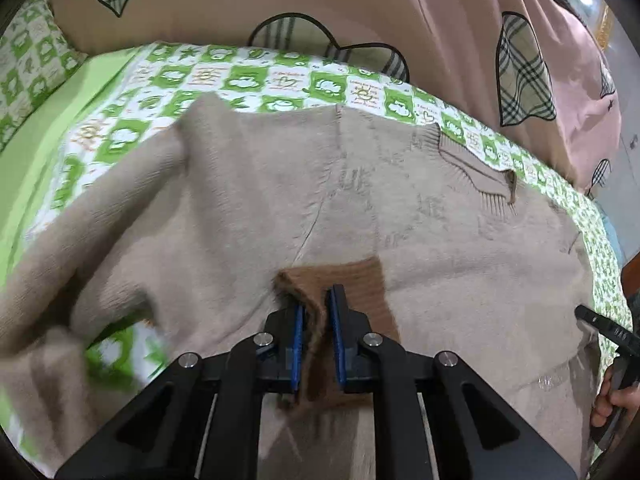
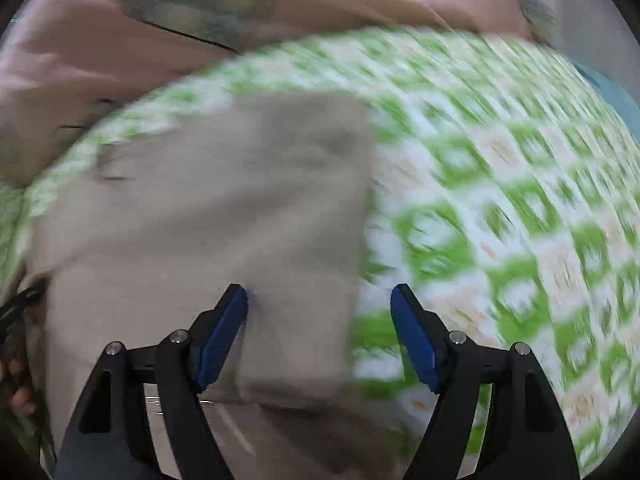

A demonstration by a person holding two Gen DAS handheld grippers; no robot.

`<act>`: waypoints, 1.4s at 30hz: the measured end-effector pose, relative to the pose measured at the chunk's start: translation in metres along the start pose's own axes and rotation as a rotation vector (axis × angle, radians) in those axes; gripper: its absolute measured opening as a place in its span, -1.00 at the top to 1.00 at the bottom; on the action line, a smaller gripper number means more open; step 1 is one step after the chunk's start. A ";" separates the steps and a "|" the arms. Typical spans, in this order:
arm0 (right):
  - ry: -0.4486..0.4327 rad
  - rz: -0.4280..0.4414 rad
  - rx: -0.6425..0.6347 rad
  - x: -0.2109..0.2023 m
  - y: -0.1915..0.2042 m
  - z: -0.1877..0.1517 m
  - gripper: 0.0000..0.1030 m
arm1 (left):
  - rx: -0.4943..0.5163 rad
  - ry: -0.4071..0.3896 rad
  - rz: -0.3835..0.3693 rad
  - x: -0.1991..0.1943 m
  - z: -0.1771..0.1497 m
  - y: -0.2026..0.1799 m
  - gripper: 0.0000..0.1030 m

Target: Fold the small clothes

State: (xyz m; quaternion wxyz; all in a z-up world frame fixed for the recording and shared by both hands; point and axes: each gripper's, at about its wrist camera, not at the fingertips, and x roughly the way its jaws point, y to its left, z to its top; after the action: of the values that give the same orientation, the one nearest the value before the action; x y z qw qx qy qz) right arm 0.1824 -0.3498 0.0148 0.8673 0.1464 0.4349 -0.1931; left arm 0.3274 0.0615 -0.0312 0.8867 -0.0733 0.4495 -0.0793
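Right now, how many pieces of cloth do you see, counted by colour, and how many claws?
Beige sweater with brown cuff: 1
Green and white patterned sheet: 1
Pink quilt with plaid patches: 1
Claws: 2, the left claw shut on the brown cuff, the right claw open
Total: 3 cloth pieces and 2 claws, 5 things.

sweater | beige knit, brown cuff; rumpled, spread flat
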 end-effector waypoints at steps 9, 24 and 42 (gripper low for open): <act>-0.058 0.310 0.013 -0.063 0.015 -0.043 -0.53 | -0.049 -0.098 -0.094 -0.132 -0.083 0.028 0.54; 0.088 0.500 -0.081 -0.082 0.085 -0.144 -0.53 | -0.391 0.043 -0.136 -0.153 -0.193 0.143 0.07; 0.044 0.475 0.001 -0.089 0.070 -0.137 -0.53 | -0.219 -0.141 -0.341 -0.171 -0.099 0.061 0.93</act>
State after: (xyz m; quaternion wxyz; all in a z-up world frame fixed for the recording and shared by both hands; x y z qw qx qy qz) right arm 0.0700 -0.2120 0.0139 0.8786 0.2493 0.4068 0.0191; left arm 0.1522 0.1503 0.0335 0.8765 -0.2494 0.3733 -0.1736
